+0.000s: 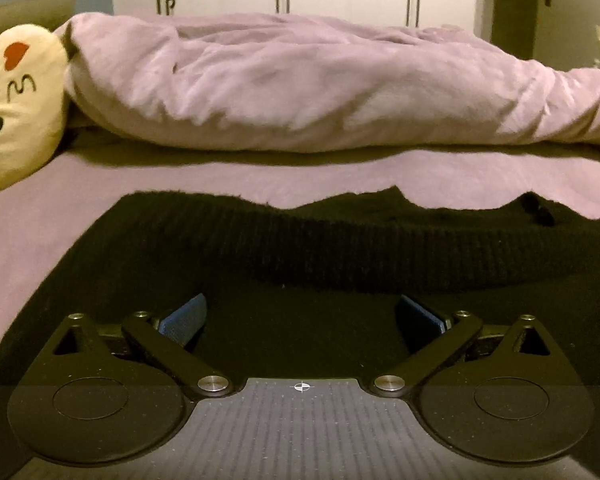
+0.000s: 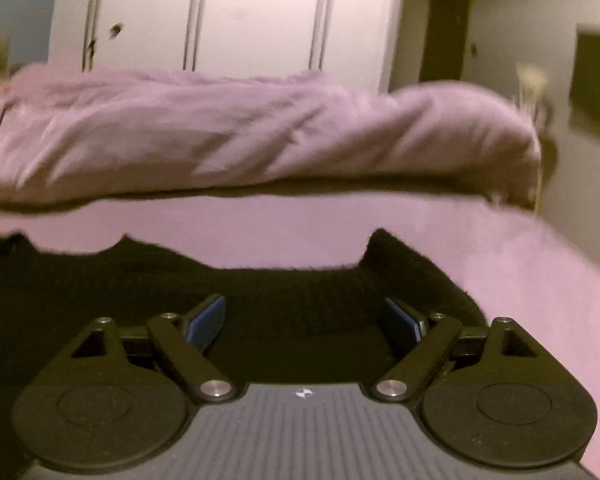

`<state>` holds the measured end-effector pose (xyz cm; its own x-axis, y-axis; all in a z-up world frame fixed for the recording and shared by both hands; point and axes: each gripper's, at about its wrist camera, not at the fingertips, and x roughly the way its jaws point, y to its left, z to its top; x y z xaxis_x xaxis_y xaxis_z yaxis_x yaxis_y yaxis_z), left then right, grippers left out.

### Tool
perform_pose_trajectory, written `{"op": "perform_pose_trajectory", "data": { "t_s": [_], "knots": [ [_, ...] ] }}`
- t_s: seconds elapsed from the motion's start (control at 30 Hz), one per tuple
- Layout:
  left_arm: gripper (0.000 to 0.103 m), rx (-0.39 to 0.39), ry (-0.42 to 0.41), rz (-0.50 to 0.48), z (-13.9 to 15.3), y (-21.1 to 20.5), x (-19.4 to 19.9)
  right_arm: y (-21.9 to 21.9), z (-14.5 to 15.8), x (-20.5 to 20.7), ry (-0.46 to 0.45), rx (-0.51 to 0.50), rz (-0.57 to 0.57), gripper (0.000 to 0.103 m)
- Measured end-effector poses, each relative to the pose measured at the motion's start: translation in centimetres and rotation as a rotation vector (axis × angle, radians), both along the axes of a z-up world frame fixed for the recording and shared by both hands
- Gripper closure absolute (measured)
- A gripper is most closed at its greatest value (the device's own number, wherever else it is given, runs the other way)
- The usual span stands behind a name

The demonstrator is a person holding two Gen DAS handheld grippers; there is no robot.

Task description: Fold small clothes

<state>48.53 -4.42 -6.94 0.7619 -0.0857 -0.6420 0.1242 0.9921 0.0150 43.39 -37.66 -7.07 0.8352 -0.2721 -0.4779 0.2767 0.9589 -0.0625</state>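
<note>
While black knit garment (image 1: 260,248) lies flat on near part of pink bed sheet (image 1: 60,216), left gripper (image 1: 300,316) and right gripper (image 2: 304,320) hover spread, empty. Soft, limp, light; best pinched at far ribbed edge corners.

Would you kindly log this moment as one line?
left tool: open, over black knit garment | right tool: open, over it | garment: flat on pink sheet
</note>
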Motion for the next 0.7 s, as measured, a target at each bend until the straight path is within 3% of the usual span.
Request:
{"op": "perform_pose_trajectory", "data": {
  "t_s": [0.17,0.3,0.47,0.57,0.6,0.7],
  "knots": [
    [0.000,-0.030,-0.018,-0.013,-0.5,0.5,0.2,1.5,-1.4,1.0,0.026,-0.066,0.009,0.015],
    [0.000,-0.051,-0.029,-0.029,-0.7,0.9,0.3,0.1,-1.5,0.6,0.016,0.001,0.024,0.013],
    [0.000,-0.030,-0.019,-0.030,-0.1,0.8,-0.3,0.8,-1.5,0.3,0.020,-0.027,0.024,0.012],
    [0.000,-0.001,-0.012,-0.030,1.6,1.7,-2.4,1.7,-0.1,-0.5,0.045,-0.056,0.030,0.011],
    [0.000,0.003,-0.032,-0.031,2.3,2.6,-3.8,1.9,0.5,-1.2,0.041,-0.053,0.033,0.005],
    [0.000,-0.021,-0.074,0.008,3.3,6.5,-7.7,3.0,2.0,-5.7,-0.001,-0.113,0.017,0.004]
  ]
}}
